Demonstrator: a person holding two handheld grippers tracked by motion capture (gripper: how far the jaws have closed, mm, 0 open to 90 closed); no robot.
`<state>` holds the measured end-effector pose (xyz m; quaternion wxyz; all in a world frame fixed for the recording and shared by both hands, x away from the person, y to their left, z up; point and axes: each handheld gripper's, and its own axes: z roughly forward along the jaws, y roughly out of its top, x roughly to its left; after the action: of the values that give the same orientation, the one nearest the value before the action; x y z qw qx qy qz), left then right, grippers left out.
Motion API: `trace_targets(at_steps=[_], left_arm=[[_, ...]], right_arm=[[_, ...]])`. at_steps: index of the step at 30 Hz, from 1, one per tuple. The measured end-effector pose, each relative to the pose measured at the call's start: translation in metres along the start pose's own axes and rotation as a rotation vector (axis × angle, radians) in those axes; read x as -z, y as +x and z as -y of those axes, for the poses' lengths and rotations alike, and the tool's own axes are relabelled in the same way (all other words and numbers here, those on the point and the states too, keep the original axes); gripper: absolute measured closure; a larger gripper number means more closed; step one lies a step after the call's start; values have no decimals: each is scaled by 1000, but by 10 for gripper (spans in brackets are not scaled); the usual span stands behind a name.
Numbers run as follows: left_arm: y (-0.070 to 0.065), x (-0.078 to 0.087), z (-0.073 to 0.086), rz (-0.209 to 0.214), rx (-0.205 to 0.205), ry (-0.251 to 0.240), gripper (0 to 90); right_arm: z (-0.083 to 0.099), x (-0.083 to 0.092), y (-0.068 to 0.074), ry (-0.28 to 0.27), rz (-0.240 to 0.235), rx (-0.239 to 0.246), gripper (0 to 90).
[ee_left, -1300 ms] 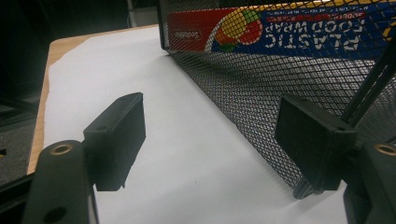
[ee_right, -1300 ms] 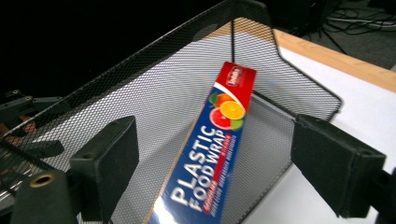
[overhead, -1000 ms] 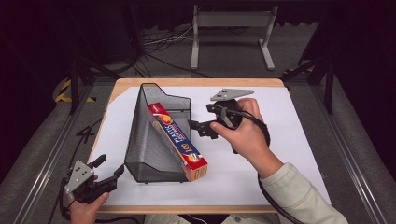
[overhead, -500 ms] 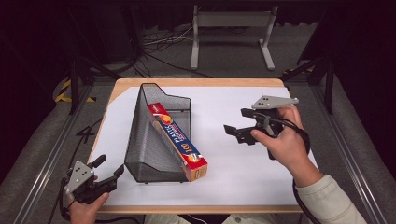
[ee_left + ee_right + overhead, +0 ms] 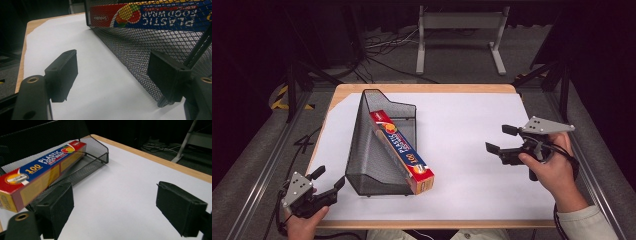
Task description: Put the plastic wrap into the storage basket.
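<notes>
The far end of the plastic wrap box (image 5: pixel 402 151) sits tucked inside the black mesh basket (image 5: pixel 364 150), so part of its label is only readable through the wire, and in the left gripper view the print shows upside down behind the mesh. The near end of the box pokes out past the basket's low front edge toward the person. The basket stands left of centre on the bench (image 5: pixel 472 125), which is covered in plain white paper with a wood rim showing around it. Loads of open room on the right half. The left tongs (image 5: pixel 326 183) hang at the near left corner, jaws apart, holding nothing. The right tongs (image 5: pixel 500 140) hover over the right side, well clear of the box, jaws wide apart too.
</notes>
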<state>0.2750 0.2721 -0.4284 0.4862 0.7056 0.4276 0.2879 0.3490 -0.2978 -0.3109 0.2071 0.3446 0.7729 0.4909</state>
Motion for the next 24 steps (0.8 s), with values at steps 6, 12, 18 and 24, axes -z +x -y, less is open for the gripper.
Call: trace_targets(at_steps=[6,12,18,24], left_arm=[[0,1,0,7,-1,-1,251],[0,0,0,15,-1,-3,247],[0,0,0,16,-1,0,247],[0,0,0,20,-2,-2,247]], right_arm=[[35,5,-14,-46,22,7,153],[67,6,-25,-30,39,18,153],[90,2,-28,-21,32,2,153],[113,-2,-29,-6,11,-22,153]])
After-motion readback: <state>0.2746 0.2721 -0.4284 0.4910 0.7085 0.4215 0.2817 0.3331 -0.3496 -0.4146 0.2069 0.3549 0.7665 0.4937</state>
